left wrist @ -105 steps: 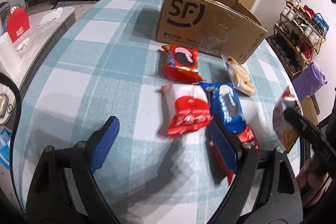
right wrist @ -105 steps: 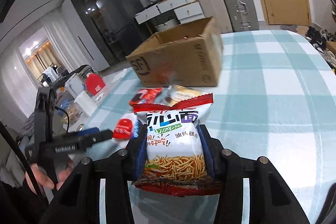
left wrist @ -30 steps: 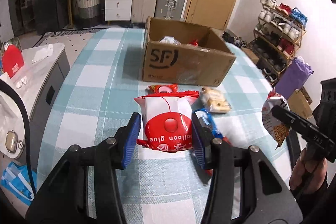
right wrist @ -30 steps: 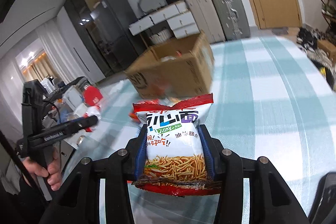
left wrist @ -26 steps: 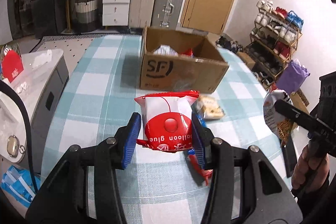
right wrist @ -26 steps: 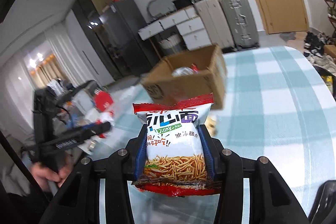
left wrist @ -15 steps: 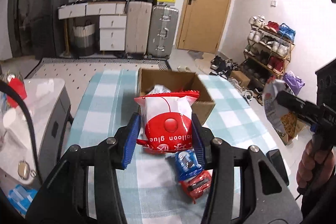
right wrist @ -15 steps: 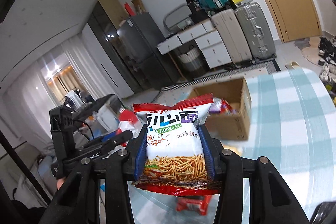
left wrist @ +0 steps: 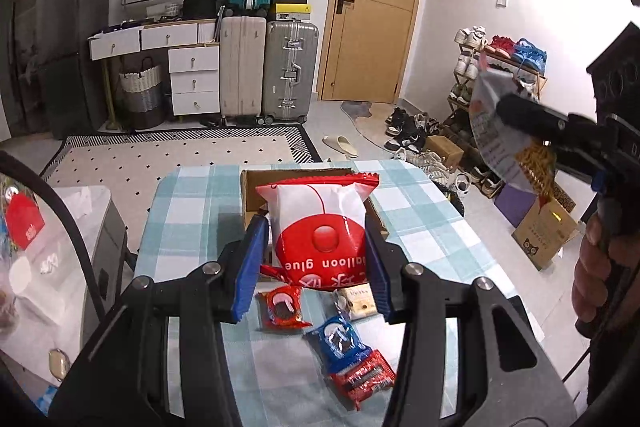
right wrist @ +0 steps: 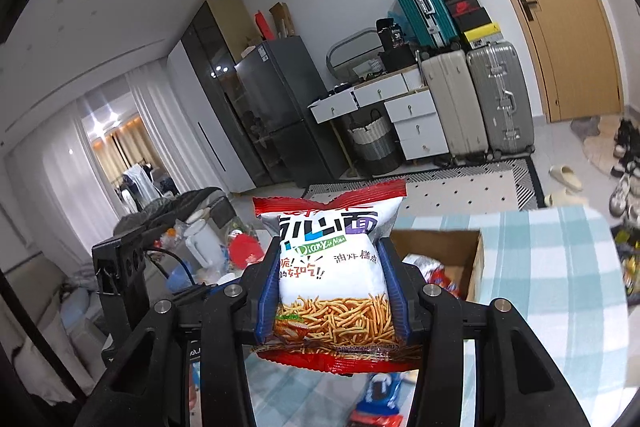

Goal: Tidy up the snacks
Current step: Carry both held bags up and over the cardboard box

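— While both packets hang high over the table [left wrist: 192,195], where is the cardboard box [left wrist: 250,195]?

— At the far edge, ahead of and below both grippers, open side up.

— The grips?

— The left gripper [left wrist: 316,255] is clamped on the red-and-white bag [left wrist: 320,227]; the right gripper [right wrist: 332,291] is clamped on the noodle snack bag [right wrist: 332,267] (both upright). I think the left is nearer, but I cannot be sure.

Right gripper [right wrist: 332,291] fingers [right wrist: 269,291] clamp noodle snack bag [right wrist: 334,267] above cardboard box [right wrist: 460,247].
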Motion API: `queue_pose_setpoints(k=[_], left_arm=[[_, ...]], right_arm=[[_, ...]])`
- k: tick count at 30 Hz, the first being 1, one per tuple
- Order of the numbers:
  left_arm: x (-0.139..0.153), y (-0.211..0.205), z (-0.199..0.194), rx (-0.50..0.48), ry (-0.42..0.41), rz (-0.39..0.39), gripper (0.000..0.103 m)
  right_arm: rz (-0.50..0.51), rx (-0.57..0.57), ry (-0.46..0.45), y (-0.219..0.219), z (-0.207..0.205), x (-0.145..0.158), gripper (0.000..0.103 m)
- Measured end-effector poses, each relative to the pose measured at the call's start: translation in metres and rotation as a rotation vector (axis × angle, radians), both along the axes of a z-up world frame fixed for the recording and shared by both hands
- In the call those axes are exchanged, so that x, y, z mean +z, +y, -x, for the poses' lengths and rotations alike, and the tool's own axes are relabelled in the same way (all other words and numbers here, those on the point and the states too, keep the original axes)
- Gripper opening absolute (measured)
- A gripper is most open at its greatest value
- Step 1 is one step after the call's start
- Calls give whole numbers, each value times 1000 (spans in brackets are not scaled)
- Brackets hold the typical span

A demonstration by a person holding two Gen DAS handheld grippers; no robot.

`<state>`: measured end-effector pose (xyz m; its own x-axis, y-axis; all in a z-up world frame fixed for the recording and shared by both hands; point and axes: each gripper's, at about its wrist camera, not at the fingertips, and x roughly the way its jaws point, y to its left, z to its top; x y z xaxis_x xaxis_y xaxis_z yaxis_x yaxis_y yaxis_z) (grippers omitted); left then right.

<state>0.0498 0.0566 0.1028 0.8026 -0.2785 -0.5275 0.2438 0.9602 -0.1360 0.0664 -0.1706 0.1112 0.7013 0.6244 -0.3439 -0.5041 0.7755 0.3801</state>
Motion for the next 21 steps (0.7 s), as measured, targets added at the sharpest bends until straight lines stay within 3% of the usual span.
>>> queue_pose_setpoints(k=[12,21], left_arm=[[21,-15,-70,4,59,-19,44],[-14,-28,-152,2,144,-35,44]], right_arm=[[71,-20,-15,17,-57,19,46],[116,-58,43,23,-119,-11,46]])
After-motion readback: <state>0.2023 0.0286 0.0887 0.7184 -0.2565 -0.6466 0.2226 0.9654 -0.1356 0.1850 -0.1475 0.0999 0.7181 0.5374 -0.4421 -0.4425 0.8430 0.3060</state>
